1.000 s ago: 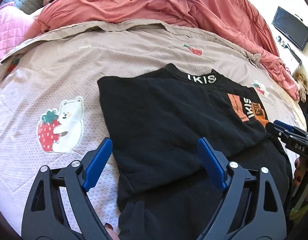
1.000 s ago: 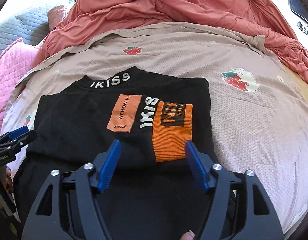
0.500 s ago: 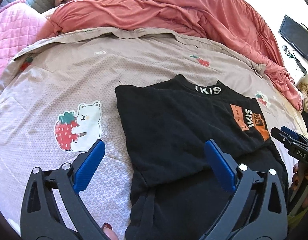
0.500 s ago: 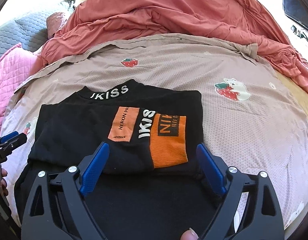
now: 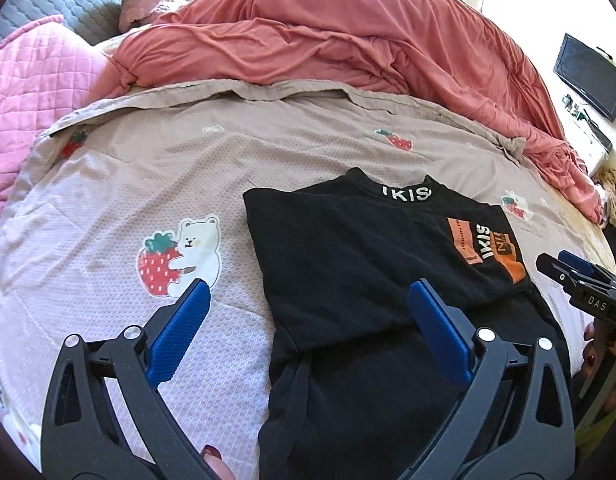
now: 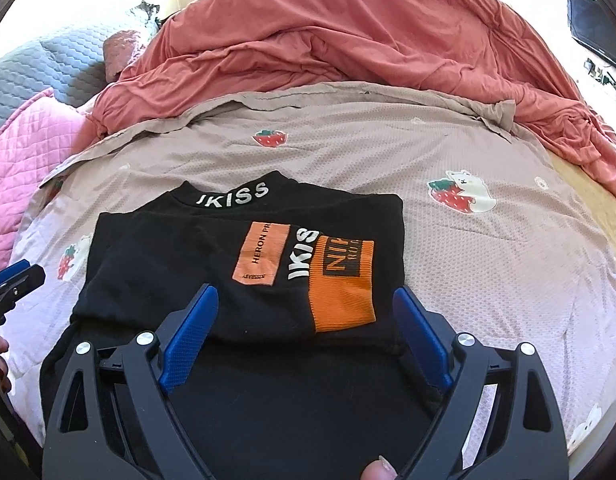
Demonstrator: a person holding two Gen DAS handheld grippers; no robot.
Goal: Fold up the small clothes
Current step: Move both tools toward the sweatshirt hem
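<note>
A black top (image 6: 212,264) is laid folded on the bed (image 6: 487,280), its orange patch (image 6: 341,280) turned up. The left claw (image 5: 308,320) is held released above its near left edge, the right claw (image 6: 306,324) released above its near right part; nothing is gripped. A red duvet (image 6: 347,36) is heaped at the far side.

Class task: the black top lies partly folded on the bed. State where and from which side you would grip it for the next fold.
Probably the black top by its near folded edge, from the camera side: that edge lies raised and nearest both open grippers.
</note>
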